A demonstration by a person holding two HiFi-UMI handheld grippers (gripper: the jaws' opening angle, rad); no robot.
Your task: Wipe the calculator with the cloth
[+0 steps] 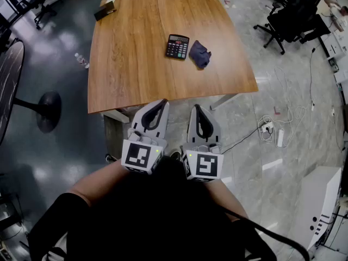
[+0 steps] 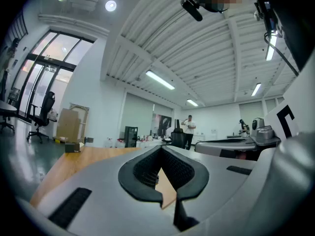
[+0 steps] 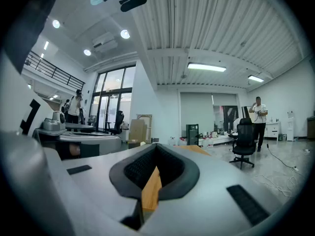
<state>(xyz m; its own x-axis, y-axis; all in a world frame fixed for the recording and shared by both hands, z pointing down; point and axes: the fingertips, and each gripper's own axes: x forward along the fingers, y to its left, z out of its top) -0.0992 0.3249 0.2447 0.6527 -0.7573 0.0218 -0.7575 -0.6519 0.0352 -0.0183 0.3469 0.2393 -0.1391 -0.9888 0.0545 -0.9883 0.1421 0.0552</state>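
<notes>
1. A grey glossy floor (image 1: 283,167) is seen all around. Cables and a white power strip (image 1: 280,137) are lying on it at the right.
2. A wooden table (image 1: 136,69) is set ahead of the person. Its near edge is just beyond the gripper tips.
3. A black office chair (image 1: 291,16) is seen at top right, well apart from the wooden table. A round dark table (image 1: 8,75) is cut off by the left edge.
4. The left gripper (image 1: 161,104) is held level near the table's near edge. Its jaws are closed together and nothing is gripped; only tabletop is seen through the gap behind the pads.
5. The right gripper (image 1: 197,109) is held beside it, also level. Its jaws are pressed together too, and nothing is held.
6. The calculator (image 1: 177,47), black, is laid flat past the table's middle, well apart from both grippers.
7. The cloth (image 1: 199,54), dark blue and bunched, is laid just right of the calculator. Contact between them cannot be told.
8. A small dark box (image 1: 104,10) is seen at the table's far left corner.
</notes>
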